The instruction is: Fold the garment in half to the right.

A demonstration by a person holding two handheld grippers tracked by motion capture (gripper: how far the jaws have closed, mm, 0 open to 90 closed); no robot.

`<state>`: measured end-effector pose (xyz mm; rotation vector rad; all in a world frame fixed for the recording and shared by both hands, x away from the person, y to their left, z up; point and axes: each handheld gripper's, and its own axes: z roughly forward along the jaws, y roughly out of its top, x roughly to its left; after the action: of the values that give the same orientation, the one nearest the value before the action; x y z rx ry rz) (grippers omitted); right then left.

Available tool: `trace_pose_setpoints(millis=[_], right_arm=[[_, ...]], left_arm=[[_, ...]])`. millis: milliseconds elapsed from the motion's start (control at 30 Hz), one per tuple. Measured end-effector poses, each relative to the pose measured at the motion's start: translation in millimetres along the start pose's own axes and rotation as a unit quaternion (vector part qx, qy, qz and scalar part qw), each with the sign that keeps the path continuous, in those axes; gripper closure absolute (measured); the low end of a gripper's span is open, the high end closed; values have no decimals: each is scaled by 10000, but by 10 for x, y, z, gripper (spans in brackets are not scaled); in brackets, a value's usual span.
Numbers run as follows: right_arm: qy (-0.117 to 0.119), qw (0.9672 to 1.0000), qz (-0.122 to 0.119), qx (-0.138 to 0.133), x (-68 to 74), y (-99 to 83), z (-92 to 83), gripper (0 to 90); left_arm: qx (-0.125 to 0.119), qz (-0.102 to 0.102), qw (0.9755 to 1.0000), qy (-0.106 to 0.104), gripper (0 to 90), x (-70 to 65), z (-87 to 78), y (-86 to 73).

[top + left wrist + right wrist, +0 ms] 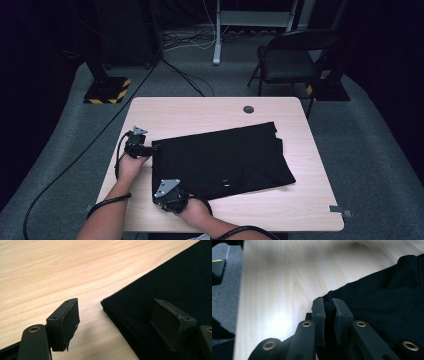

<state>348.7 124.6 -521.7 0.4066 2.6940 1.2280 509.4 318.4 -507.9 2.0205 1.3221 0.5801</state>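
Left gripper point(150, 149): near the table's point(200, 112) left edge, jaws spread wide, holding nothing; they straddle the upper left corner of the black garment point(220, 157), one pad over the cloth, the other over bare wood.

Right gripper point(329, 307): near the front edge, jaws pinched tight on the garment's lower left corner.

Garment: folded flat at the table's centre; judged light, limp, several layers thick, best taken by its corners.
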Motion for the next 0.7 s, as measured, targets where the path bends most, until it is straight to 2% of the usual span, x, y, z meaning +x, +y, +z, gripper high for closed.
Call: trace_pose_setpoints(millis=[333,700], right_arm=[[117,9999,27,-30,35,-46,-61,803],[136,9999,14,-25,35,-55,-56,803]], left_arm=[[95,12,9999,57,260,16,23,-19],[143,54,9999,-24,323,22,57,-30]])
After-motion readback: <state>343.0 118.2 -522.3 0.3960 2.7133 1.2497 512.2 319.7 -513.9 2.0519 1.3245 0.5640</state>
